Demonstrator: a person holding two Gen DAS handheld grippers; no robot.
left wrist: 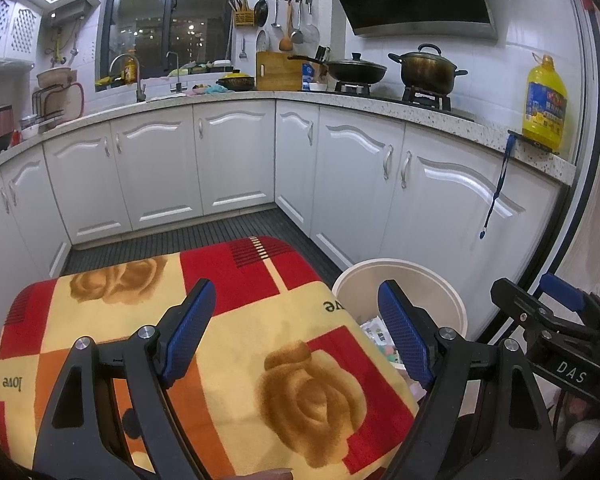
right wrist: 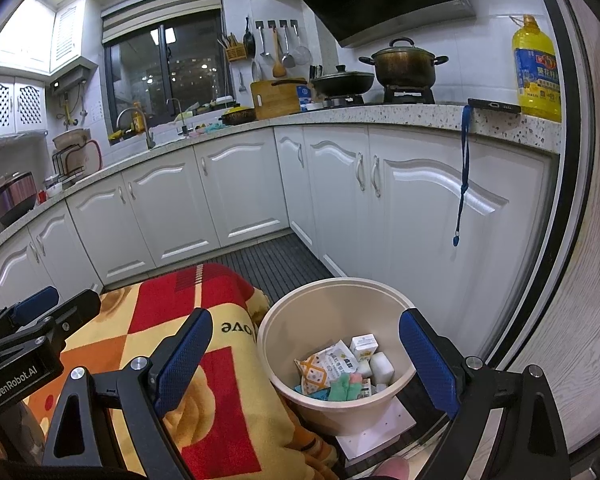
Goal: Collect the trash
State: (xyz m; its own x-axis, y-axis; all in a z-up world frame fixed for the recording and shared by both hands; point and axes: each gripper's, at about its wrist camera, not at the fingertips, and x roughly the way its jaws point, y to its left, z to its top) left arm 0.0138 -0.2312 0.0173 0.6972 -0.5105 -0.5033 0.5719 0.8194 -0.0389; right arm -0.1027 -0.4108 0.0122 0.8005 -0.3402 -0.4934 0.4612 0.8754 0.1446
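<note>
White kitchen cabinets (right wrist: 236, 196) back a dark slatted floor where a cream bin (right wrist: 336, 356) holds the trash (right wrist: 342, 368): wrappers and small cartons. Just beside it lies a rose-patterned blanket (left wrist: 220, 360). Left gripper (left wrist: 296, 336) and right gripper (right wrist: 306, 360) hover above, fingers spread wide, gripping nothing.

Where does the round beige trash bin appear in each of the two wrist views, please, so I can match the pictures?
Left wrist view: the beige trash bin sits lower right, partly hidden behind the left gripper's right finger, beside the patterned blanket.
Right wrist view: the bin is lower centre, its trash visible inside, between the right gripper's fingers.
Shared landmark: the yellow oil bottle on the counter at the right edge.
</note>
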